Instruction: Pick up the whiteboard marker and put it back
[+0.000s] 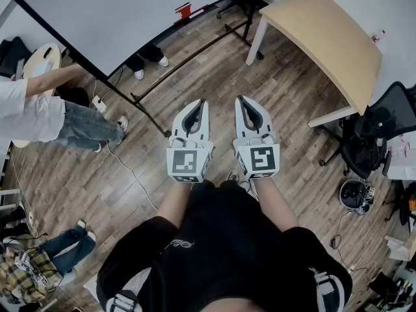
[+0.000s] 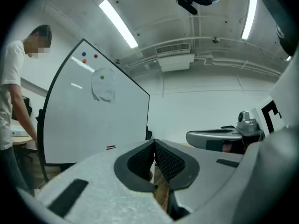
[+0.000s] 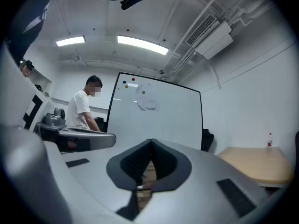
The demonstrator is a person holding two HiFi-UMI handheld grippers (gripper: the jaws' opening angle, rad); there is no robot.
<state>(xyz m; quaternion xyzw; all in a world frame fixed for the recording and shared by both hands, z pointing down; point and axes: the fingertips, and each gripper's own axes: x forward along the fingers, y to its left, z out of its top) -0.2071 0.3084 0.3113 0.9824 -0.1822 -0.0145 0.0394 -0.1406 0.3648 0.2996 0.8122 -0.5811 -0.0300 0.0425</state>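
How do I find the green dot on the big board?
Look for the big whiteboard that fills the left gripper view. Near its top corner are a red dot, a blue dot and an orange dot. The green dot sits lower, alone, on a pale grey patch.

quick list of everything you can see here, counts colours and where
freestanding whiteboard: one, white, black frame, ahead left
small round magnets: four, blue, red, orange, green, top of the board
small red item, probably the whiteboard marker: one, on the board's ledge
light wooden table: one, beige top, white legs, ahead right
black office chair: one, right, by the table
bystander in white t-shirt and jeans: one, at the board's left end
wood-plank floor: brown, underneath
left tongs: one, white, shut, empty
right tongs: one, white, shut, empty
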